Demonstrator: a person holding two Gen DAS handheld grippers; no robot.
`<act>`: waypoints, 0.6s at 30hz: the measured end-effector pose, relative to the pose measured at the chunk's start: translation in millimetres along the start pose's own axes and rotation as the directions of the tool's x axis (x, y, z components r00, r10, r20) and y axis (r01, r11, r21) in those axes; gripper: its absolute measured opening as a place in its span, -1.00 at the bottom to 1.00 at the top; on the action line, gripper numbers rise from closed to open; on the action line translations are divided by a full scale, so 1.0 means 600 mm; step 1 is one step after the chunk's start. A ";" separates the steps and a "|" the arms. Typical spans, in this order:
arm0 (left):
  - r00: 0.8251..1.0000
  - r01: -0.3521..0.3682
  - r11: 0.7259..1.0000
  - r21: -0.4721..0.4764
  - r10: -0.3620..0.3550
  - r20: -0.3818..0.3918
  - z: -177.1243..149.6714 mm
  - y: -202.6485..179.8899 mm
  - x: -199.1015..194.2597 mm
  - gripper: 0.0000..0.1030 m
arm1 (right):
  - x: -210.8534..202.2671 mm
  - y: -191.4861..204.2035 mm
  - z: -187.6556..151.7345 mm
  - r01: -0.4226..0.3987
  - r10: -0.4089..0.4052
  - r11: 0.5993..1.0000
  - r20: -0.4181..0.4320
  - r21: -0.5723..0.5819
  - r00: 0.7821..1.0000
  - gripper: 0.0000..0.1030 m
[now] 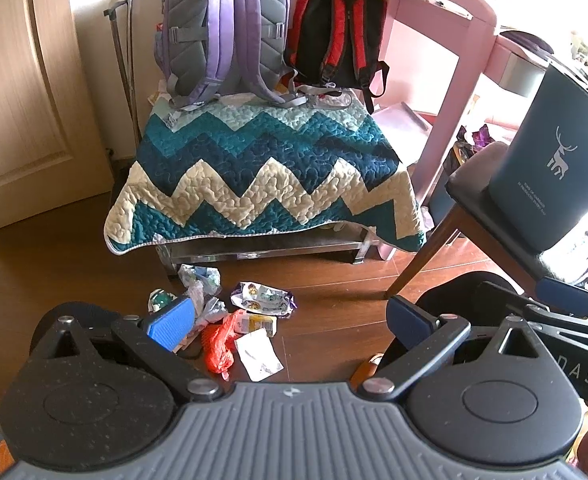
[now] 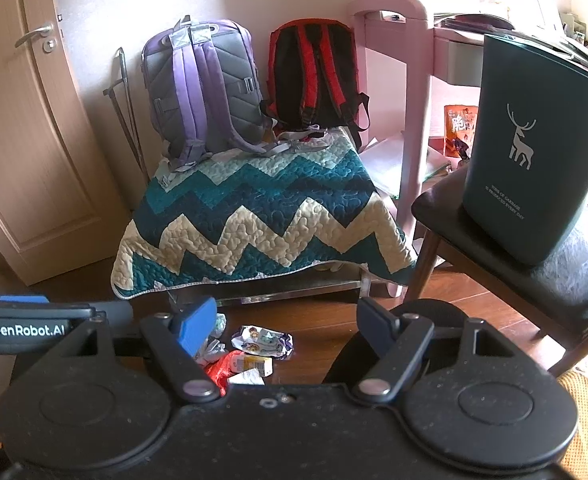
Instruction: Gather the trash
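- Beside the quilt-covered bench [image 1: 262, 176], on a dark chair [image 2: 494, 240] to its right, stands the teal bin [image 2: 530, 152]; its mouth is cut off from view in both cameras, so how full it is cannot be told.
- Below the bench's front edge, the trash pile [image 1: 230, 320] lies on the wooden floor [image 1: 334, 320].
- Left tongs [image 1: 290, 320] and right tongs [image 2: 286, 324] both hover above the pile, spread wide and empty.
- Judged best: lower one pair onto the red plastic scrap [image 1: 218, 344], pinching where it bunches, since the flat white paper [image 1: 258, 354] touching it would slip.
- Left finger pad [image 1: 172, 326] hides part of the pile; the small green item [image 1: 160, 300] is unclear.
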State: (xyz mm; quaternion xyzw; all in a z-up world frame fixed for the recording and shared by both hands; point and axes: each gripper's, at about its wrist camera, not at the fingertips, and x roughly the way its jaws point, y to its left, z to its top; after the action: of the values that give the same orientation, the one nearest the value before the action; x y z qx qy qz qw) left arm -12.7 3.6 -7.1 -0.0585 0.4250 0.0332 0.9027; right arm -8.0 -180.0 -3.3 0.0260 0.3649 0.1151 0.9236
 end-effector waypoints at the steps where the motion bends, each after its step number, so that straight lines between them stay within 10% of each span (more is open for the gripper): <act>1: 1.000 0.000 1.000 0.000 0.000 0.000 0.000 0.000 0.000 0.99 | 0.001 0.000 0.000 0.000 0.000 1.000 -0.001 0.000 1.000 0.50; 18: 1.000 0.003 1.000 -0.006 -0.003 0.000 0.009 0.016 0.003 0.99 | 0.004 0.005 -0.002 0.005 -0.005 1.000 -0.002 -0.002 1.000 0.50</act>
State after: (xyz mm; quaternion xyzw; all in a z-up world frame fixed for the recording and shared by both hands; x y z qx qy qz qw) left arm -8.5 14.0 -6.1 -0.0618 0.4248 0.0332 0.9025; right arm -7.5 -176.6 -5.6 0.0242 0.3660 0.1133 0.9234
